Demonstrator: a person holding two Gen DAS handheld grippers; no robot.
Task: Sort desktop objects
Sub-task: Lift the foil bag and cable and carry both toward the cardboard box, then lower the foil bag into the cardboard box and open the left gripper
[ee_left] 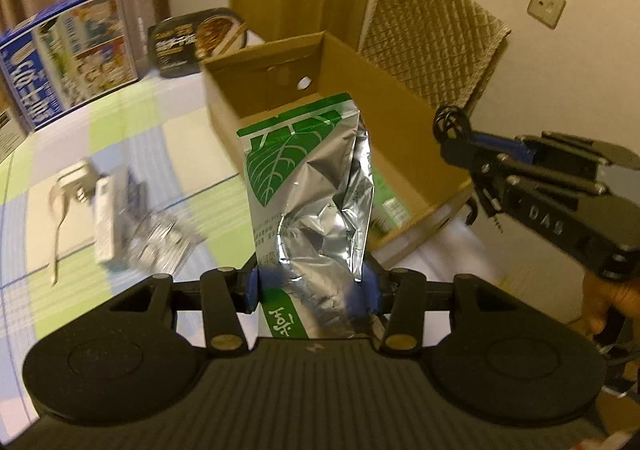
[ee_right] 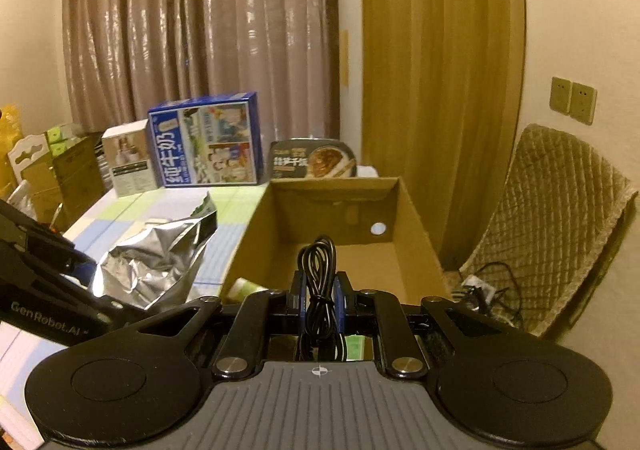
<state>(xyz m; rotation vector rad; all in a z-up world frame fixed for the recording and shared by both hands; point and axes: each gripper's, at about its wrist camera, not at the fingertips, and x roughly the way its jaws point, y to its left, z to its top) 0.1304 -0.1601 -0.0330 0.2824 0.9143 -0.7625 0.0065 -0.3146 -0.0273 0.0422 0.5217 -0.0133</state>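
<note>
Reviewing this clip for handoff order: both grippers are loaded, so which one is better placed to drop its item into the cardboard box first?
Probably the right gripper. Its coiled black cable already hangs over the cardboard box opening. The left gripper holds the foil pouch short of the box's near wall.

Crinkled silver foil pouch (ee_left: 308, 186) at centre frame, printed with a green leaf and green bands at top and bottom, pinched between blue pads (ee_left: 252, 286) on a black left gripper (ee_left: 312, 286). Plain brown cardboard box (ee_left: 400, 122) behind it, on a tablecloth (ee_left: 120, 122) checked in pale green, light blue and cream; blue milk carton (ee_left: 68, 58) with white lettering at upper left. Glossy black coiled cable (ee_right: 318, 290) between blue pads of the black right gripper (ee_right: 320, 300), beige quilted diamond-patterned chair cover (ee_right: 560, 218) at right, shiny taupe curtain (ee_right: 192, 22) above.
</note>
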